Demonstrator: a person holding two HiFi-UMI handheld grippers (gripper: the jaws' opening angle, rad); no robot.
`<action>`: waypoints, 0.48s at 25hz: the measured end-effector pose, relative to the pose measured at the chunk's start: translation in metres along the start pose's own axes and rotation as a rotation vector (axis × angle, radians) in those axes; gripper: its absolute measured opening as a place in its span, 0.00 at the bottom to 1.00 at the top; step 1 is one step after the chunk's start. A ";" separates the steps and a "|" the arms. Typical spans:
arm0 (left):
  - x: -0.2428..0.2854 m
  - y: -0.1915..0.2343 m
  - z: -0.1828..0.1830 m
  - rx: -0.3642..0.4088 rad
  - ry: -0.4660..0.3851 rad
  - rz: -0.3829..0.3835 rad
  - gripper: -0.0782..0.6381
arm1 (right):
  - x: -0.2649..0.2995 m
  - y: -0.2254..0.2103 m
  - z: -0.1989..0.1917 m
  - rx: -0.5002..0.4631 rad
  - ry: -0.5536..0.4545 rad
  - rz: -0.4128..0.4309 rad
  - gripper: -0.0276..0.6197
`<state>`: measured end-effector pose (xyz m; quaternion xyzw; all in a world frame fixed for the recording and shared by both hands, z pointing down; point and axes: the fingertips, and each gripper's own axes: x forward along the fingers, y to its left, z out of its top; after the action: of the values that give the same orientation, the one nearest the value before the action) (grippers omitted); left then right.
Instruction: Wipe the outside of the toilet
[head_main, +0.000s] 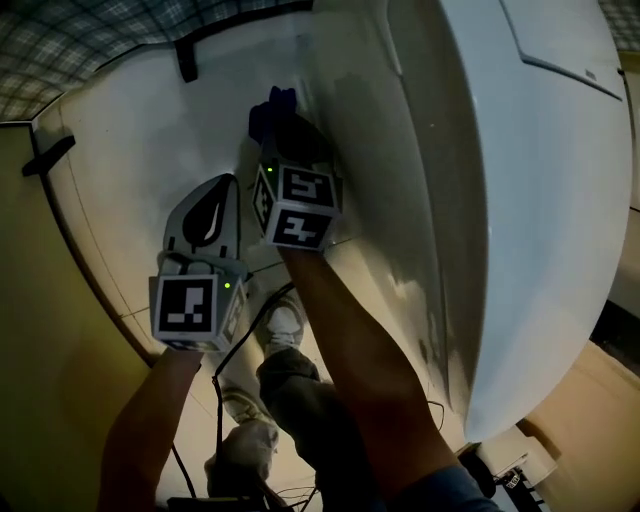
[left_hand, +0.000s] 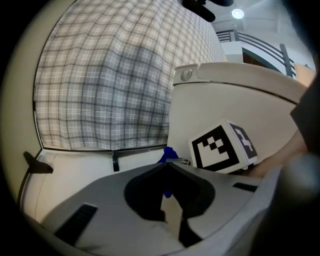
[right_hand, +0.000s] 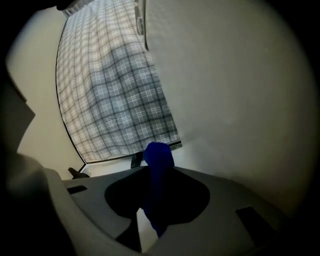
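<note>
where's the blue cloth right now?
Head view, upper centre-left: the blue cloth sticks out of the right gripper, which is shut on it, close beside the toilet outer wall. The left gripper is just left.

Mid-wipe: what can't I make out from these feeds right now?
Head view: where the blue cloth meets the toilet is lost in shadow behind the right gripper.
Head view: the person's right arm covers part of the toilet's lower side.
Right gripper view: any smears on the toilet wall, too dim and blurred.
</note>
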<state>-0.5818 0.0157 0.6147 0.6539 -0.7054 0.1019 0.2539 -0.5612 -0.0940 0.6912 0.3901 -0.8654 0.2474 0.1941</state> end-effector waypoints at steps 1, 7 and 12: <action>0.005 0.008 -0.005 0.020 -0.013 0.004 0.13 | 0.008 0.000 -0.001 -0.009 -0.002 0.004 0.18; 0.008 -0.001 -0.046 0.006 0.005 -0.031 0.13 | -0.016 -0.022 -0.041 -0.028 0.008 -0.039 0.18; -0.009 -0.048 -0.078 -0.003 0.077 -0.081 0.13 | -0.085 -0.047 -0.104 0.009 0.053 -0.089 0.18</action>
<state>-0.5170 0.0546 0.6671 0.6770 -0.6683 0.1154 0.2859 -0.4579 -0.0114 0.7427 0.4223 -0.8408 0.2524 0.2259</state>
